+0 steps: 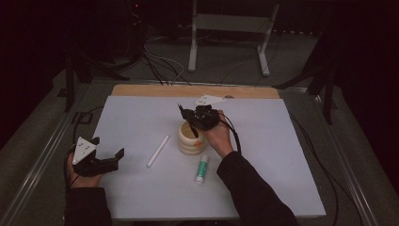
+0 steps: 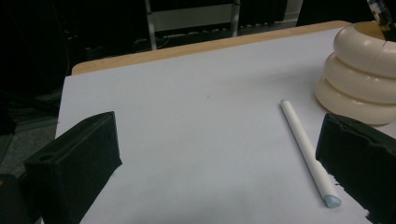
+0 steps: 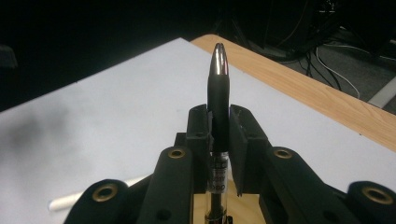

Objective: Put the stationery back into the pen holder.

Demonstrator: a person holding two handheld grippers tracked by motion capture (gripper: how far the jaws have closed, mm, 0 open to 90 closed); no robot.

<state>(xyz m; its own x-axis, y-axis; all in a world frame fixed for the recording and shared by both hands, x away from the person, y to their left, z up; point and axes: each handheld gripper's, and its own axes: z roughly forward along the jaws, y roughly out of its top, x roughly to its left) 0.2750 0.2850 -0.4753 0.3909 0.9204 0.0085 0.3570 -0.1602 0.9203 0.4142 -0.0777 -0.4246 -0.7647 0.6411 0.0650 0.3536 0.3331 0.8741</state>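
Note:
A cream ringed pen holder (image 1: 190,143) stands mid-table. My right gripper (image 1: 192,120) hovers over its mouth, shut on a black pen (image 1: 182,110) that slants down into the holder. In the right gripper view the jaws (image 3: 218,116) clamp the black pen (image 3: 218,74) upright, chrome end up. A white pen (image 1: 158,150) lies on the sheet left of the holder. My left gripper (image 1: 109,147) rests at the lower left, open, holding nothing. In the left gripper view (image 2: 217,135) the white pen (image 2: 306,144) lies by the right jaw, the holder (image 2: 359,79) beyond.
A white glue stick with a green cap (image 1: 202,169) lies just in front of the holder, beside the right forearm. A white sheet (image 1: 263,179) covers the wooden table (image 1: 141,90). Cables and a metal stand (image 1: 226,28) lie on the floor beyond the far edge.

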